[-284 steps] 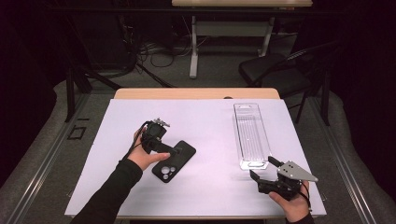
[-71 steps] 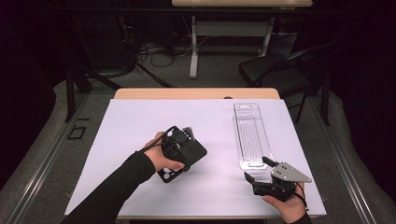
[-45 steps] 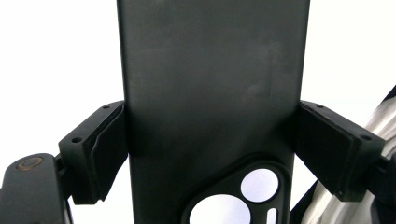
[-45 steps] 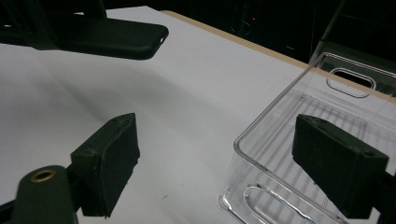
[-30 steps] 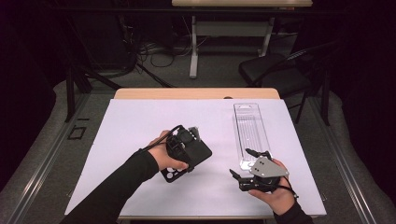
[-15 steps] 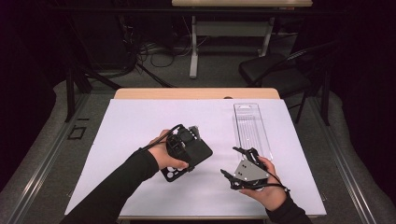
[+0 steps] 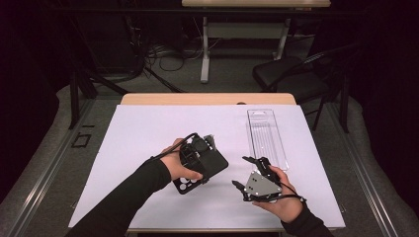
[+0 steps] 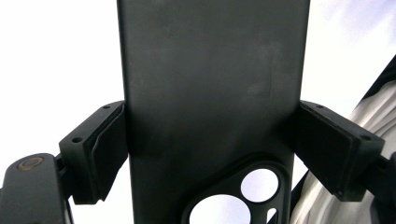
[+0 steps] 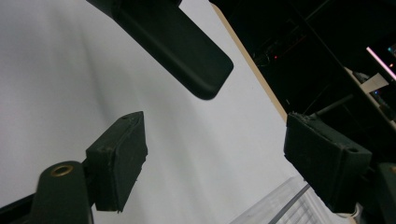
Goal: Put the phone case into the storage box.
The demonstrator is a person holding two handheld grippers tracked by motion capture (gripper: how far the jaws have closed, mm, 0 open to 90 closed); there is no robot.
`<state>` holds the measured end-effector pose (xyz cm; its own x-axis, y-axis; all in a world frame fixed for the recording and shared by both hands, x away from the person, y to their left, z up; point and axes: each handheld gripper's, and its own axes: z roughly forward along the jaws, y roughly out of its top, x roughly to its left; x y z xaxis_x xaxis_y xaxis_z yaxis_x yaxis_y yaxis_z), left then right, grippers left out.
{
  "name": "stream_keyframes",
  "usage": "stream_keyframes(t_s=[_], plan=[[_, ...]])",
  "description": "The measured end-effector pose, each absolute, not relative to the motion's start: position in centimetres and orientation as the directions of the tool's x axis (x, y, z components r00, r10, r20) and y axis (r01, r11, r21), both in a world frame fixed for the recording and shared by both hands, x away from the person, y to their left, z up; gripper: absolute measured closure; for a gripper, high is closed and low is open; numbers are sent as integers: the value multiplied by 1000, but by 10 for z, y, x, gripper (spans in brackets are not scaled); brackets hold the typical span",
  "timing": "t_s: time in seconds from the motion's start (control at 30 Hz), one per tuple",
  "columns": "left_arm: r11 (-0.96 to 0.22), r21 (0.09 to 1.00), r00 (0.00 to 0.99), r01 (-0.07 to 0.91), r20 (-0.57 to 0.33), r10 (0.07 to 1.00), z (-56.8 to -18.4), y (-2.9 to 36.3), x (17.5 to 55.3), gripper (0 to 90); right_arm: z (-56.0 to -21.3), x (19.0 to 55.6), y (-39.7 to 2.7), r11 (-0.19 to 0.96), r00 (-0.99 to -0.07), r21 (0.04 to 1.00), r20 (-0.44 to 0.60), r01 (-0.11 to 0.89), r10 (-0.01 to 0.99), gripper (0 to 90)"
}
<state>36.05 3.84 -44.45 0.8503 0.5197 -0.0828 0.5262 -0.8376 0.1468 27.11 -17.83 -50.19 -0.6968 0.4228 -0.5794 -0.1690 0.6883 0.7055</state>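
Left gripper (image 8: 208, 154): its ribbed rubber pads clamp both long edges of the phone case (image 8: 210, 93), a matte black, smooth slab with rounded camera cut-outs. In the high view the case (image 7: 210, 165) is lifted off the white table sheet (image 7: 148, 133), tilted, well left of the clear ribbed plastic tray (image 7: 267, 136). Right gripper (image 9: 212, 156): blocky black pads stand wide apart with nothing between them, though they have just been closing a little. The case's rounded corner hangs just beyond them, the tray's ridged edge beside its right jaw.
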Motion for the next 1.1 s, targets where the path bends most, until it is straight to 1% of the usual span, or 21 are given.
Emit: stream_keyframes(t_s=[0.17,0.4,0.53,0.67,0.73,0.8,0.87,0.93,1.0,1.07,1.1], plan=[[-845,150,859,513,-105,502,-445,32,358,145,-502,268,-176,701,-686,683,-611,-206,394,222],[-855,142,865,499,-134,483,-446,24,356,145,-507,262,-172,734,-673,629,-661,-256,332,256],[-861,134,869,490,-154,471,-447,19,355,145,-511,260,-170,761,-651,579,-704,-295,284,272],[-867,126,872,482,-164,461,-448,13,353,145,-514,259,-167,765,-641,558,-723,-320,259,279],[-870,121,873,478,-174,456,-448,11,352,145,-514,258,-167,779,-633,536,-735,-324,243,282],[-869,118,871,480,-186,455,-448,9,352,145,-515,257,-167,784,-635,537,-731,-311,249,287],[-873,112,873,475,-190,450,-449,7,351,145,-516,257,-166,786,-630,529,-739,-320,240,295],[-873,112,872,475,-191,450,-449,5,351,145,-516,258,-165,796,-614,496,-762,-347,207,303],[-874,108,872,474,-197,448,-449,4,351,145,-518,256,-165,803,-613,498,-759,-329,219,319],[-878,103,875,467,-199,442,-449,3,351,145,-518,256,-164,814,-585,455,-791,-361,182,323],[-876,102,872,471,-199,446,-449,2,351,145,-520,255,-164,820,-584,458,-788,-343,195,326]])
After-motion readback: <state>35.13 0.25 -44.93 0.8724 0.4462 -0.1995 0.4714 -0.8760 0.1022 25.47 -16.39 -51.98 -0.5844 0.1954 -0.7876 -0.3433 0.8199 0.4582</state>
